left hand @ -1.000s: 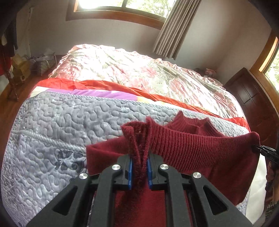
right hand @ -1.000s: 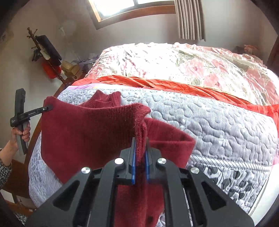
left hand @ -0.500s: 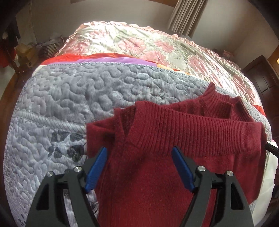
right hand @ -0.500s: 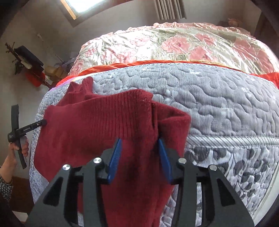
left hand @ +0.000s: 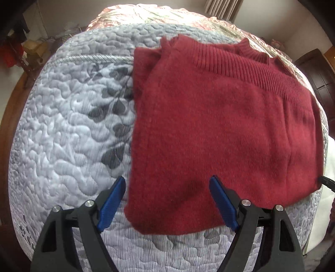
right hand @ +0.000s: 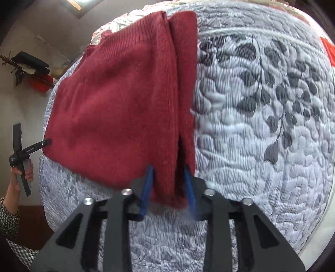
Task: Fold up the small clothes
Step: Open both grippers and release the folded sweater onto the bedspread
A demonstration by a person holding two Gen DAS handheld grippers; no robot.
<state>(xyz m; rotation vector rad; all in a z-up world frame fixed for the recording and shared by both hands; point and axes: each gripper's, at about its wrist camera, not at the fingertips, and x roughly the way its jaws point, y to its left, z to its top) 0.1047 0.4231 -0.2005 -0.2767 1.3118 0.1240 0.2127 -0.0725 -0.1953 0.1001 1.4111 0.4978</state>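
Observation:
A dark red knit sweater [left hand: 219,125] lies folded and flat on the grey quilted bed cover [left hand: 73,125], ribbed collar at the far end. My left gripper [left hand: 167,180] is open, its blue pads spread wide over the sweater's near left corner. In the right wrist view the sweater [right hand: 117,104] shows a narrow folded strip along its right side. My right gripper [right hand: 168,168] is open, and the near end of that strip lies loose between its pads. The left gripper [right hand: 29,150] appears there at the sweater's far-left corner, held by a hand [right hand: 21,173].
The grey quilt [right hand: 261,125] spreads wide to the right of the sweater. A pink floral bedspread [left hand: 146,14] covers the far half of the bed. A coat rack [right hand: 31,69] stands by the wall, and dark wooden furniture [left hand: 318,73] stands at the right.
Both grippers opened and let go of the sweater's pinched edges. The sweater dropped flat onto the quilt. Both grippers have drawn back to its near edge.

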